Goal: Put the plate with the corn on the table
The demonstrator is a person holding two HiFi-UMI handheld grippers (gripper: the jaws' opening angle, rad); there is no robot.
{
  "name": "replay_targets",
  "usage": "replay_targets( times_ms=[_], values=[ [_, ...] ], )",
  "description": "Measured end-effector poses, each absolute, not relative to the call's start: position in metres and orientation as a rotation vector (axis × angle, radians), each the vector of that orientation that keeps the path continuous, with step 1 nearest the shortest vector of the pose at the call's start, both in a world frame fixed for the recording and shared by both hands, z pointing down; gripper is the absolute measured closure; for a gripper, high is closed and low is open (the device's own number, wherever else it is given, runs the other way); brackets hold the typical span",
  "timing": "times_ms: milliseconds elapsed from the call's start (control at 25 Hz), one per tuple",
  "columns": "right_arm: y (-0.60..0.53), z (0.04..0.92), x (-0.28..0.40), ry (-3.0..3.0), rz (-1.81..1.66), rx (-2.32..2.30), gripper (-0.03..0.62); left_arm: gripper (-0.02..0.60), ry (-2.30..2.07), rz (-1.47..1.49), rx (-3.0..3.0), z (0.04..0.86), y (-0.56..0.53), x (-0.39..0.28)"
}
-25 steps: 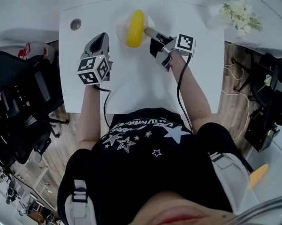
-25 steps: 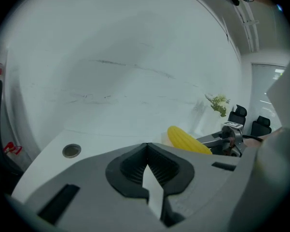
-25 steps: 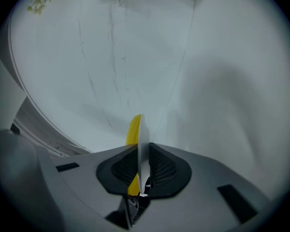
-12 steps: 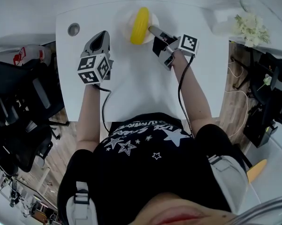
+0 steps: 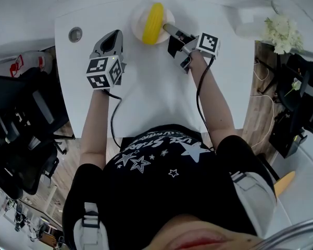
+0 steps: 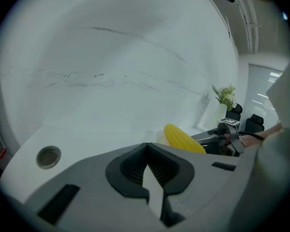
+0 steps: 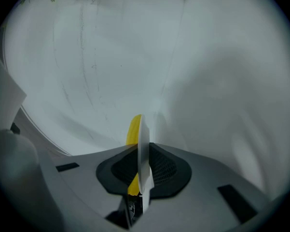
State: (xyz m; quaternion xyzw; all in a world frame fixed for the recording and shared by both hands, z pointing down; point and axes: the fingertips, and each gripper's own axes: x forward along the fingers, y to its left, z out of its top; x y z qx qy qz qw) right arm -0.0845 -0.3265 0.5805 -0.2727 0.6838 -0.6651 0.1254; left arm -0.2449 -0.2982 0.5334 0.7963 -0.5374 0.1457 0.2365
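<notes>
A white plate carries a yellow corn cob over the far middle of the white table. My right gripper is shut on the plate's right rim. In the right gripper view the plate stands edge-on between the pads, with the corn behind it. My left gripper is to the left of the plate, shut and holding nothing. From the left gripper view, the corn and the right gripper lie ahead to the right.
A round cable hole is in the table's far left corner. A vase of white flowers stands at the far right, beyond the table's edge. Black chairs stand on the floor to the left.
The right gripper has carried the plate with the corn farther from me, toward the table's far edge. The left gripper has kept its place.
</notes>
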Motion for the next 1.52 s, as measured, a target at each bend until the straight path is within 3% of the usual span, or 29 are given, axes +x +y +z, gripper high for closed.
replay_targets(
  times_ms=[920,1400,1520],
  values=[
    [-0.337,0.599,-0.077,1.893,-2.043,-0.99,0.559,0.575,-1.455,0.39,2.17,0.544,-0.308,-0.236],
    [-0.333,0.605,-0.077,2.198,-2.004,-1.291,0.566,0.575,-1.444,0.398,2.176,0.542,-0.305,-0.232],
    [-0.334,0.603,-0.079,2.279,-1.971,-1.35,0.527,0.575,-1.443,0.411,2.169,0.544,-0.303,-0.232]
  ],
)
